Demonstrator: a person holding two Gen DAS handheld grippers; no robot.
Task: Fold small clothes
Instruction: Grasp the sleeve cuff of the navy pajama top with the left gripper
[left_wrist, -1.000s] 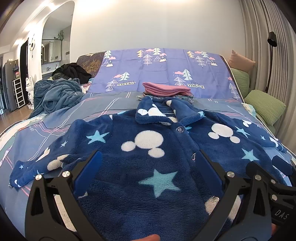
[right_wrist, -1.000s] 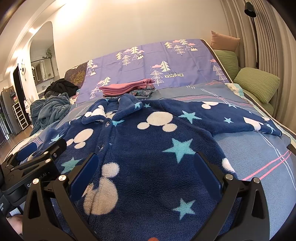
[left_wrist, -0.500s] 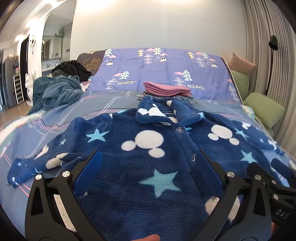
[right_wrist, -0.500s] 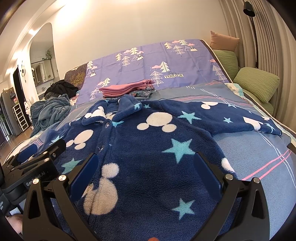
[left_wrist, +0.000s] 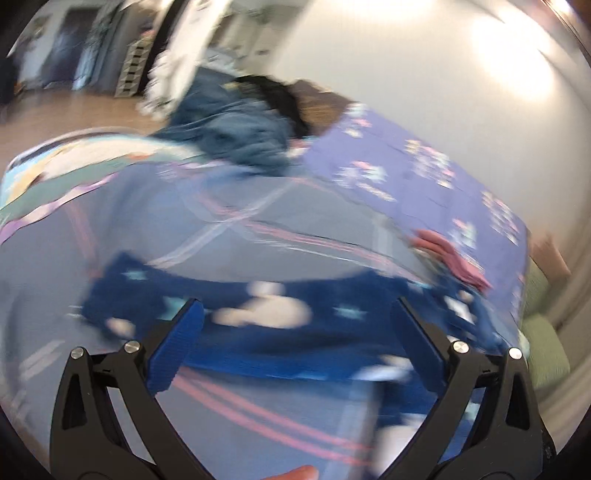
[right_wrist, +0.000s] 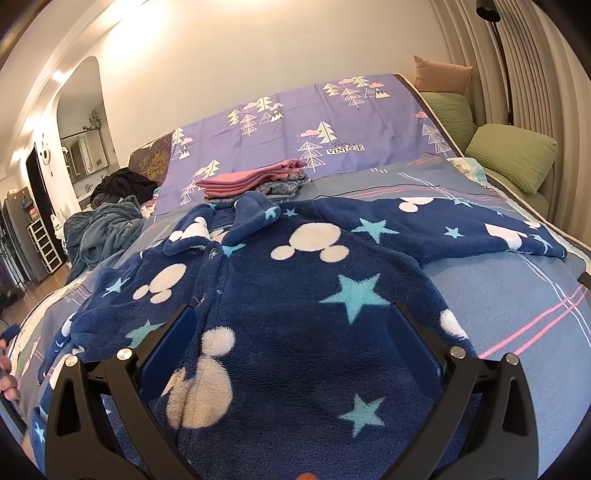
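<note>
Both tongs gape wide and empty: the right tongs (right_wrist: 291, 347) hover over a navy fleece jacket with stars (right_wrist: 295, 295) spread flat on the striped blue bed (right_wrist: 517, 295); the left tongs (left_wrist: 295, 343), in a blurred view, frame its sleeve (left_wrist: 258, 306). Folded pink clothes (right_wrist: 251, 179) lie beyond.

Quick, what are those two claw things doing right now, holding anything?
Left gripper: open, holding nothing, over a sleeve of the blue fleece jacket; its view is blurred.
Right gripper: open, holding nothing, above the jacket's front.
</note>
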